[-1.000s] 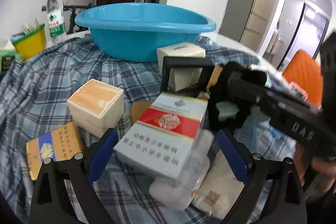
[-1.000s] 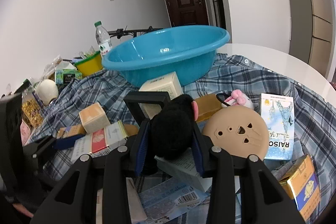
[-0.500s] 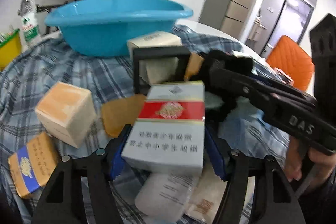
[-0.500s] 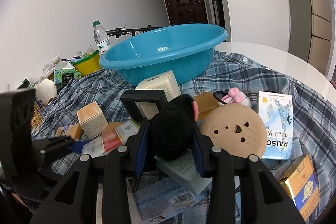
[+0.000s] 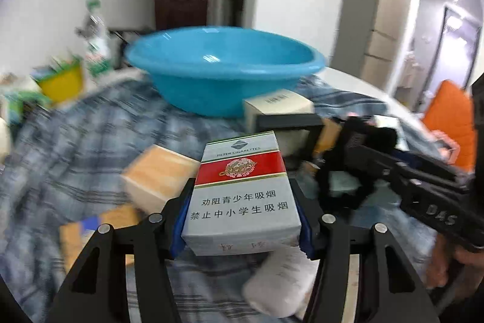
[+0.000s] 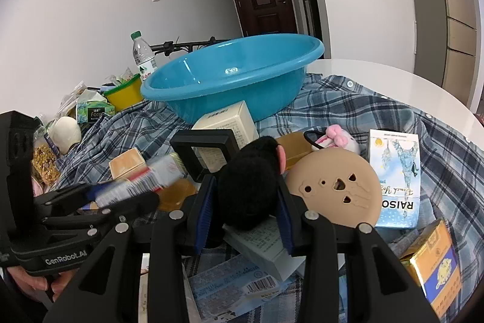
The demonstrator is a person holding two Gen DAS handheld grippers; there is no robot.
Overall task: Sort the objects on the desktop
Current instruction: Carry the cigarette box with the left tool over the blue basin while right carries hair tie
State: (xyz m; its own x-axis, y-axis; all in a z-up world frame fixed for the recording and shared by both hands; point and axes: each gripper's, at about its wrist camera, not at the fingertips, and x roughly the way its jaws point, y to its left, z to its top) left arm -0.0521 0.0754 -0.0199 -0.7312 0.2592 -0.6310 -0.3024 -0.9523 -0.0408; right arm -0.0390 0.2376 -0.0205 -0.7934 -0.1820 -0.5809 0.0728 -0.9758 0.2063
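Note:
My left gripper (image 5: 242, 217) is shut on a grey-and-red cigarette carton (image 5: 242, 189) and holds it lifted above the cluttered plaid cloth (image 5: 75, 147). The carton shows blurred in the right wrist view (image 6: 136, 183). My right gripper (image 6: 243, 202) is shut on a black plush toy (image 6: 248, 189) just above the clutter; it shows at the right of the left wrist view (image 5: 357, 171). A big blue basin (image 6: 230, 80) stands behind, also in the left wrist view (image 5: 224, 65).
Around lie a black frame (image 6: 208, 153), a cream box (image 6: 227, 123), an orange-topped box (image 5: 157, 177), a tan disc (image 6: 335, 186), a raisin box (image 6: 396, 177), a yellow box (image 6: 435, 262), a pink toy (image 6: 335, 138), a yellow tub (image 6: 124, 93) and a water bottle (image 6: 142, 53).
My left gripper closed on the cigarette carton and lifted it up and toward the basin. My right gripper kept holding the black plush toy almost still.

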